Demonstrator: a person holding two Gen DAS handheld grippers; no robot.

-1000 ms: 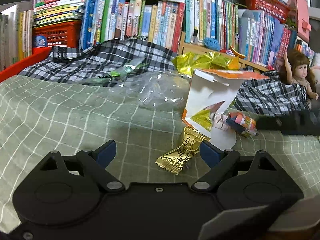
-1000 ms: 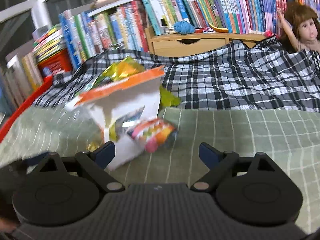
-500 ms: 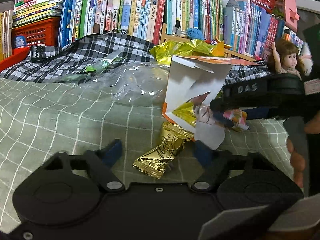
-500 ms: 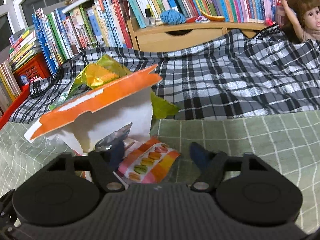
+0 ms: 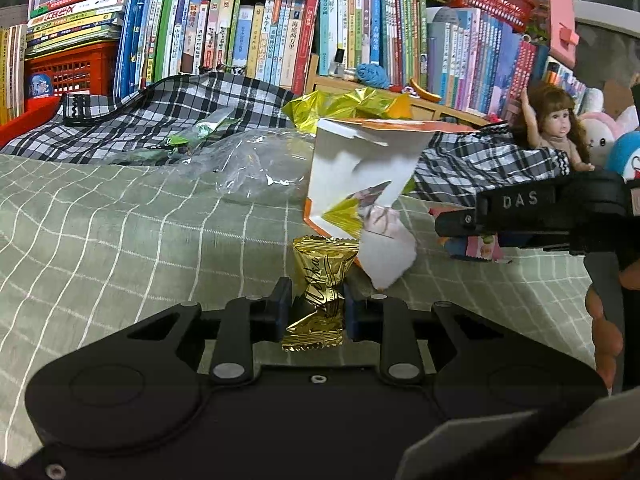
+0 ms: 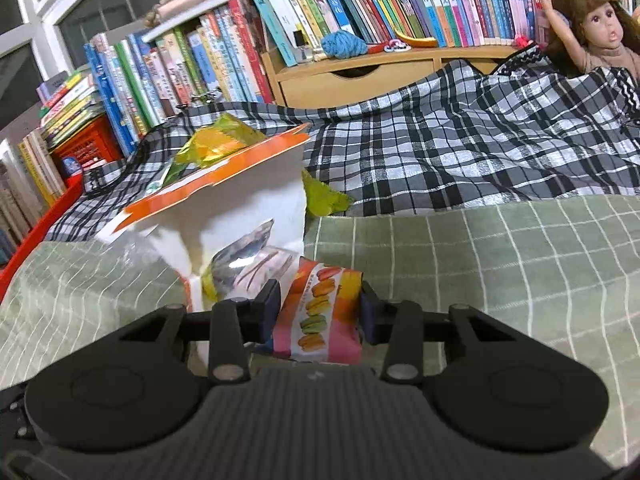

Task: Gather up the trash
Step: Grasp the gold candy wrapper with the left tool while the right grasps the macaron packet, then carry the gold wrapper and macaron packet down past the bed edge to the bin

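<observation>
left gripper (image 5: 316,312): jaws closing, pads touching the gold candy wrapper (image 5: 320,292) at its narrow waist, lying on the green checked sheet (image 5: 120,248), for a secure pinch.
right gripper (image 6: 320,316): jaws closing, the macaron packet (image 6: 320,316) clamped across its width beside the torn orange-and-white box (image 6: 240,204).

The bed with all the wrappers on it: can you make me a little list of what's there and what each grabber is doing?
surface: green checked sheet
left gripper: closing, gold candy wrapper between its fingers
right gripper: closing, macaron packet between its fingers
standing trash: white and orange carton, torn open
other trash: clear plastic bag, yellow foil
behind: plaid blanket, books
toy: doll, at the right
</observation>
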